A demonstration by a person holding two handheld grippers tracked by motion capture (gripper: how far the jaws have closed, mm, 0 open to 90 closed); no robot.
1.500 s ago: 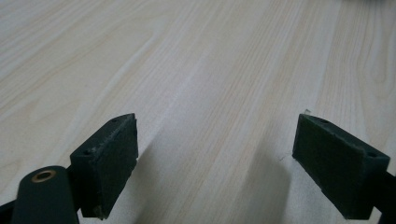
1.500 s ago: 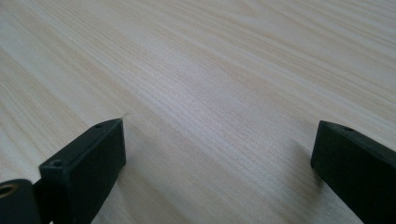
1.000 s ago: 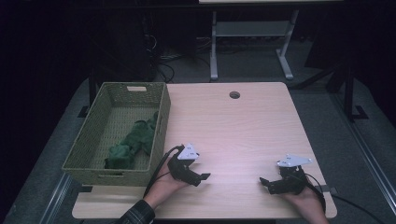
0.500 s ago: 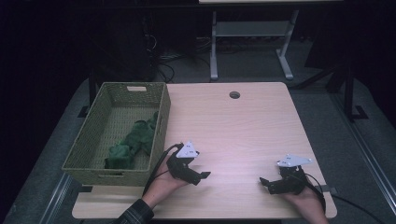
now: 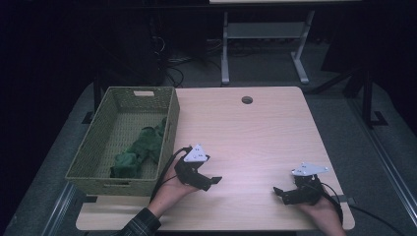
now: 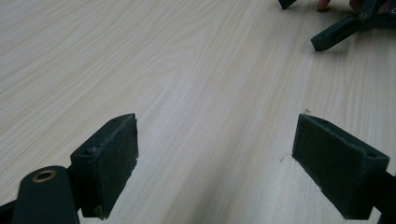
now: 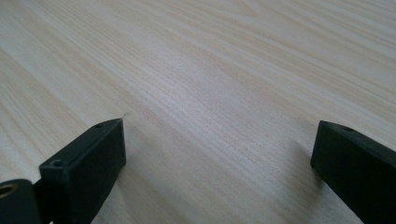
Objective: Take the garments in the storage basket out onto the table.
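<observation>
My left gripper (image 5: pixel 209 181): black, two-jaw, grey three-cornered plate on top; jaws spread wide, nothing between them, low over the pale wooden table (image 5: pixel 255 132), just beside the near right corner of the olive-green woven basket (image 5: pixel 169 135).

My right gripper (image 5: pixel 285 192): same build, jaws likewise parted and empty, near the table's front right edge, well apart from the left.

Item of work: crumpled dark green cloth (image 5: pixel 140 151), lying inside the basket along its right wall, toward the near end.

Handling note, by my judgement: the left gripper is the nearer tool. I should lift it over the basket rim, come down from above, and pinch a raised fold so the pads close on cloth rather than weave.

View notes: the high view alone gives basket and cloth. My left gripper view gives bare wood grain between the pads (image 6: pixel 109 161), with the right gripper's jaw tip (image 6: pixel 334 35) beyond. My right gripper view gives pad texture (image 7: pixel 91 158) and table grain.
</observation>
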